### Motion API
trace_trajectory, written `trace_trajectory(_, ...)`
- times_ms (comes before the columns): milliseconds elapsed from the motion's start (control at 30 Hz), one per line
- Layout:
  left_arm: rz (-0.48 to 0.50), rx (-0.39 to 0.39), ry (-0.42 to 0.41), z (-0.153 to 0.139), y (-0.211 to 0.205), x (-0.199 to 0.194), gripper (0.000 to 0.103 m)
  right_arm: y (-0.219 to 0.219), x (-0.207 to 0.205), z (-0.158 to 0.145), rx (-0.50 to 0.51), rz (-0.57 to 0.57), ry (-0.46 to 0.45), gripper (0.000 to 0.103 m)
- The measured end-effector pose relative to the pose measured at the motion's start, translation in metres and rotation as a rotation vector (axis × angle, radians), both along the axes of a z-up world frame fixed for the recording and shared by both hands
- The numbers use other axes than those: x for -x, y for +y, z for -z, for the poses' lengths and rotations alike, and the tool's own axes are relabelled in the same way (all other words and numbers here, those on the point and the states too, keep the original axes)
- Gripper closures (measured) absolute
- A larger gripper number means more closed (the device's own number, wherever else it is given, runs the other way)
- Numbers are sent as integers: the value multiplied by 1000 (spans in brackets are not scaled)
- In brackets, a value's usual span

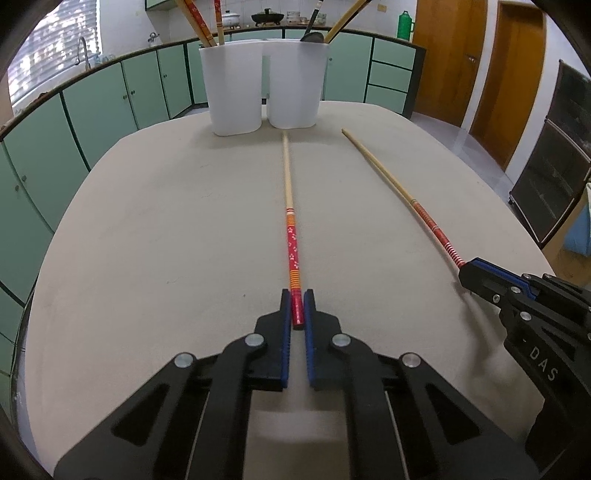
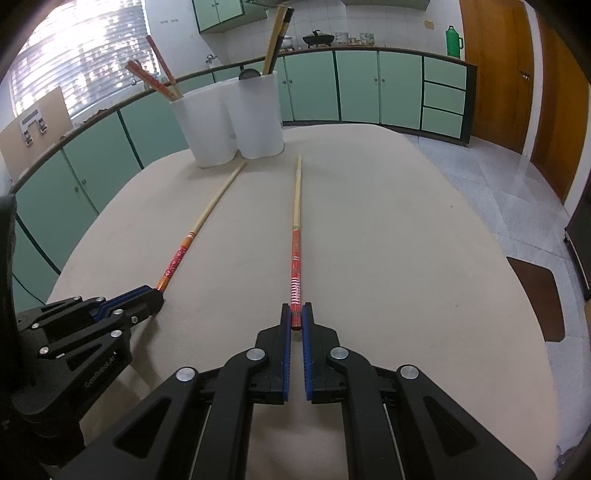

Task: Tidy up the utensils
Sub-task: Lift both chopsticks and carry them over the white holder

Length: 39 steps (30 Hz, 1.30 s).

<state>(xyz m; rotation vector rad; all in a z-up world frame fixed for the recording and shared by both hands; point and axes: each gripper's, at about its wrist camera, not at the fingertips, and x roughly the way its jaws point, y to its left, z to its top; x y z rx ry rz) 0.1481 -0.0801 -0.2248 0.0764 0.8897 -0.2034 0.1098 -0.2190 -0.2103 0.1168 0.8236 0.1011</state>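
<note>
Now two long chopsticks are lying on the table (image 1: 147, 240), and each one is pinched at its red end. The flowered chopstick (image 1: 291, 236) is squeezed by the left gripper (image 1: 297, 306), and the striped chopstick (image 2: 296, 258) is squeezed by the right gripper (image 2: 296, 317); both sets of tongs are closed narrow on the sticks. The thin tips are pointed at the white holder (image 1: 264, 85), which is stood at the far side of the table. Because each stick is held only at its very end, it could be tipped or slipped out when lifted, and the far tip could be dragged on the table. The flowered stick's tip is very near the holder's foot, so the holder could be bumped. More chopsticks (image 1: 201, 22) and a dark ladle (image 1: 314, 35) are already stood inside, so the way in could be blocked.
</note>
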Motion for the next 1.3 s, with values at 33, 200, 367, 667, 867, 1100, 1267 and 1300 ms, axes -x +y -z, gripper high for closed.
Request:
trace_trajectory(33, -2, 2, -1, -1, 0, 0, 98, 2, 1, -1, 11, -3, -6, 97)
trace_trajectory(200, 0, 0, -19, -7, 2, 5, 98, 4, 3, -11, 21, -11, -31, 97)
trace_trajectory(367, 3, -1, -72, -29, 8, 11, 98, 2, 6, -22, 22, -9, -60, 97)
trace_trajectory(667, 1, 25, -180, -77, 20, 20, 98, -4, 6, -56, 13, -5, -119, 97)
trace_trajectory(867, 11, 47, -262, -115, 25, 18, 98, -7, 2, -86, 0, -20, -159, 97)
trace_trajectory(1100, 36, 77, -338, -154, 30, 11, 98, -9, -8, -132, -3, -61, -231, 97)
trace_trajectory(1267, 53, 95, -372, -173, 34, 1, 98, -5, -19, -157, -9, -103, -265, 97)
trace_trajectory(1300, 55, 97, -378, -176, 34, 0, 98, -3, -22, -162, -9, -114, -270, 97)
